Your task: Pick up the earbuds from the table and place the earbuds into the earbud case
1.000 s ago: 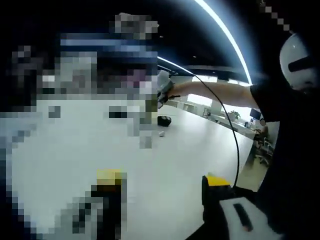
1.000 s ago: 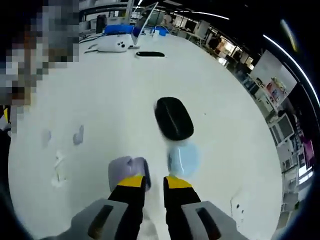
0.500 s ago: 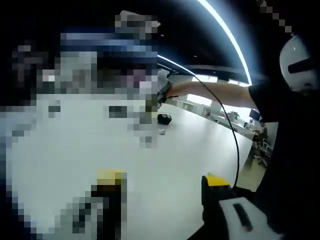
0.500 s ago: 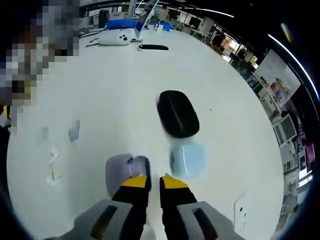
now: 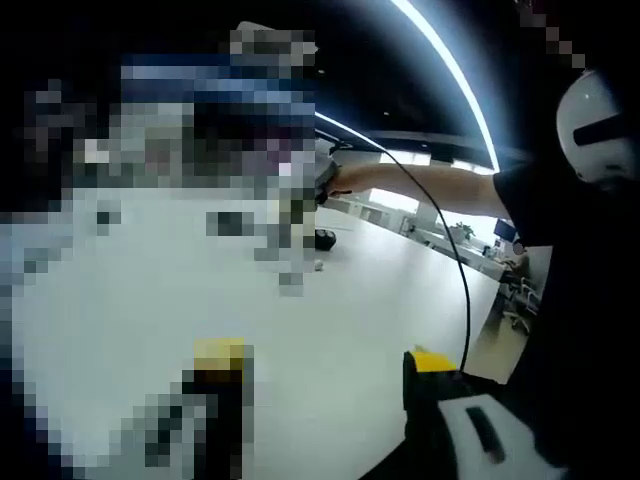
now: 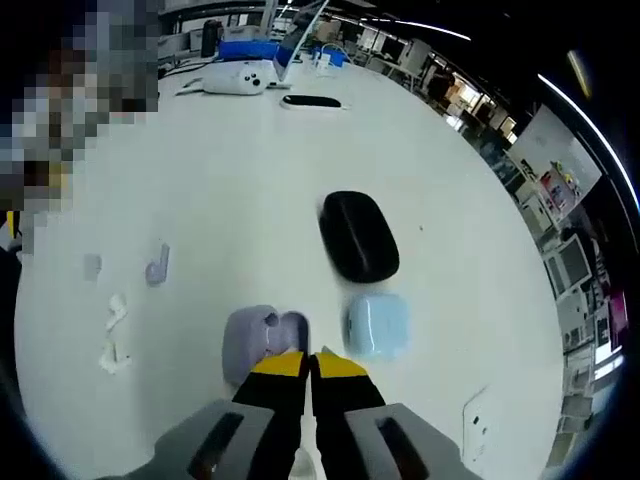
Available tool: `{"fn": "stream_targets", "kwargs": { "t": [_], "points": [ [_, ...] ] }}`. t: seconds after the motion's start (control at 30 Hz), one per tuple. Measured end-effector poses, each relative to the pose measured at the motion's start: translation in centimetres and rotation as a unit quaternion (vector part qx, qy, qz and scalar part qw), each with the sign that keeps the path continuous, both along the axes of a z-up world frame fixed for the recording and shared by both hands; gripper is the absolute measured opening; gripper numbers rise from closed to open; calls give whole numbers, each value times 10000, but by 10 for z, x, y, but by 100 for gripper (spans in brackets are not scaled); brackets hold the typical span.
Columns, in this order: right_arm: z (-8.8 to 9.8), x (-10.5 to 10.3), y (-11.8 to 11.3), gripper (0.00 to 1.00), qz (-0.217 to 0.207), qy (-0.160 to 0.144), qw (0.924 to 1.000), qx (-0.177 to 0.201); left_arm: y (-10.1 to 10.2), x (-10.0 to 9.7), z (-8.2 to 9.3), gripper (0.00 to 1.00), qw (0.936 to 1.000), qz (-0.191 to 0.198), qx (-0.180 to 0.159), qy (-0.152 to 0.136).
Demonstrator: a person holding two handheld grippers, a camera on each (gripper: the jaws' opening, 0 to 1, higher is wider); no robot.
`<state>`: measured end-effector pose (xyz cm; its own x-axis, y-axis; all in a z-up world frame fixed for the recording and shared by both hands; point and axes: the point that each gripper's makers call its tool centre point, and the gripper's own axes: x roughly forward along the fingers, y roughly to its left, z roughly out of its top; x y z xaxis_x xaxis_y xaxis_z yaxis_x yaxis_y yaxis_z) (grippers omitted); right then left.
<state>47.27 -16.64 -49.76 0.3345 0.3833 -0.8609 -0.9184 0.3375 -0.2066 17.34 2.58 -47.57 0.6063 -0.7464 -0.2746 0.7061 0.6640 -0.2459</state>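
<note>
In the right gripper view, two white earbuds (image 6: 112, 328) are seen lying loose on the white table (image 6: 230, 190), a lilac earbud (image 6: 157, 266) nearby. The open lilac case (image 6: 262, 338) sits just ahead of the right gripper (image 6: 308, 362), jaws nearly together on nothing. Left gripper (image 5: 325, 355) is held wide apart.

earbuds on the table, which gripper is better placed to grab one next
Right. The right gripper hangs low above the open purple case, with the purple earbud and white earbuds close by. The left gripper is held far back from them.
</note>
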Motion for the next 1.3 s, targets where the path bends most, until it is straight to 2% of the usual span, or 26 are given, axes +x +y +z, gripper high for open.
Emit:
{"fn": "stream_targets", "kwargs": {
  "t": [0.1,0.3,0.53,0.73,1.0,1.23,1.3],
  "points": [
    [4,-5,0,2,37,-34,10000,-37,0,-2,3,64,10000,-9,-2,-30],
    [25,-12,0,2,49,-253,9997,46,-4,-5,8,64,9999,-77,13,-111],
    [57,-35,0,2,344,-917,9951,-154,-16,-8,16,64,9993,-302,-23,-212],
    [77,-80,4,2,510,-1140,9921,-100,-34,-13,30,64,9971,-594,-392,-266],
    [98,-136,8,2,750,-1505,9858,-35,-62,-12,35,64,9937,-992,-421,-297],
    [106,-169,9,2,792,-1727,9818,44,-85,-13,36,64,9904,-1285,-411,-292],
    [105,-181,9,2,837,-1879,9786,32,-95,-12,38,64,9888,-1393,-441,-311]
  ]
}}
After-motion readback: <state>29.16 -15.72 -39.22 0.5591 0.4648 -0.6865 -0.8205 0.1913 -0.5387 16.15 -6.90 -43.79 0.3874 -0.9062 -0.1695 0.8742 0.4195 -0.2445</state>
